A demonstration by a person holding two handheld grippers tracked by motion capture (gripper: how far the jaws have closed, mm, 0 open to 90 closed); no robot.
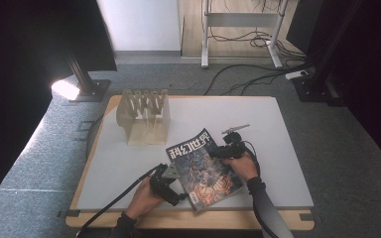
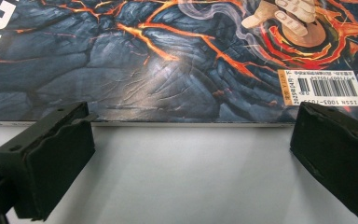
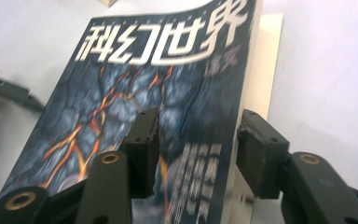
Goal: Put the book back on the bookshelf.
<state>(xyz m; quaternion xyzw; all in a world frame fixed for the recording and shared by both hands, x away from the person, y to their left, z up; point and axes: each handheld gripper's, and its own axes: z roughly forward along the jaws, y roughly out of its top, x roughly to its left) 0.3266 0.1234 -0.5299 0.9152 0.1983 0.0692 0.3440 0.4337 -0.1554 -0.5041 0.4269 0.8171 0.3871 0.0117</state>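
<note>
1. Magazine (image 1: 206, 168) — lies flat, cover up, on the white surface (image 1: 258, 124) toward its 6 o'clock edge. Its long axis runs from about 11 o'clock (title end) to 5 o'clock (barcode end).
2. Left tool (image 1: 171, 184) — sits at the magazine's 8 o'clock side, just beside the edge. In the left gripper view its 2 jaws stand wide apart and hold nothing, with the magazine's edge (image 2: 177, 122) running straight across just ahead of them and the barcode (image 2: 324, 86) near the right jaw.
3. Right tool (image 1: 226, 150) — sits at the magazine's 2 o'clock side. In the right gripper view its jaws are parted to a moderate gap that straddles the magazine's long edge (image 3: 242, 121), 1 jaw over the cover and 1 beyond the edge; no grip is made yet.
4. Governing relation — the right tool is already astride the edge, so it appears the better placed to close on the magazine; the left would first have to advance toward 2 o'clock.
5. Wooden rack (image 1: 144, 115) — stands well apart at 11 o'clock, its slots empty.
</note>
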